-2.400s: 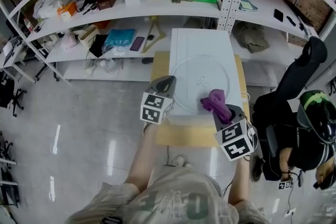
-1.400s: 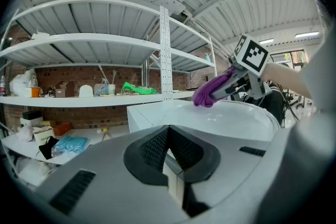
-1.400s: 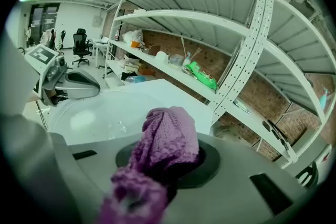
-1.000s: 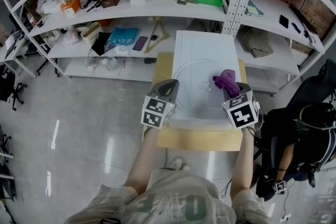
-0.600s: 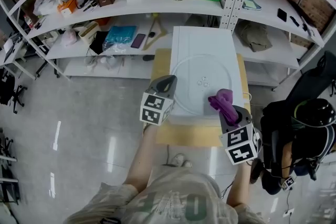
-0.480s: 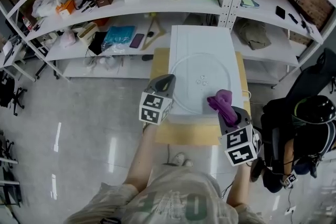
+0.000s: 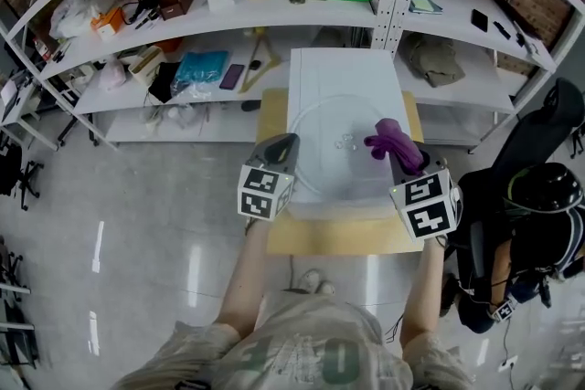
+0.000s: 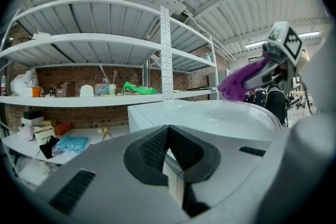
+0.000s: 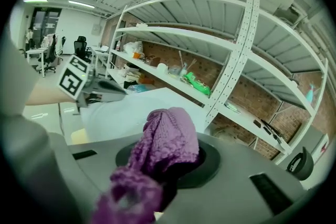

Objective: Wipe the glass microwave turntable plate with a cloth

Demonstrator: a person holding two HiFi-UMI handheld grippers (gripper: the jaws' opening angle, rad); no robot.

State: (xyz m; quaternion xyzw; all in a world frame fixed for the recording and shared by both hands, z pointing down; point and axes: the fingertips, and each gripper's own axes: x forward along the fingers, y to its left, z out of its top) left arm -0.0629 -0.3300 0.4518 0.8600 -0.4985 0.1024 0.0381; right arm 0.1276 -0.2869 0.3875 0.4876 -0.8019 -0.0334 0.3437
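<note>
Holding a purple cloth (image 7: 393, 142) tight in its jaws, the right gripper (image 7: 409, 162) sits over the right edge of the glass turntable plate (image 7: 324, 173). The left gripper (image 7: 281, 144) pinches the left rim. Bare glass lies between them.

The person wears a pale khaki T-shirt (image 7: 315, 352), short-sleeved, with large faded letters across the chest, at 6 o'clock in the head view. The left gripper (image 7: 287, 140) and right gripper (image 7: 405, 152) have smooth grey shells. Each carries a white cube printed with black square markers: the left cube (image 7: 263, 191) at 9 o'clock, the right cube (image 7: 425, 205) at 3 o'clock. In the left gripper view a black ribbed hollow (image 8: 142, 152) rings the jaws, with a dark slot (image 8: 73, 192) at 8 o'clock. The right gripper view shows another slot (image 9: 269, 186) at 4 o'clock.
</note>
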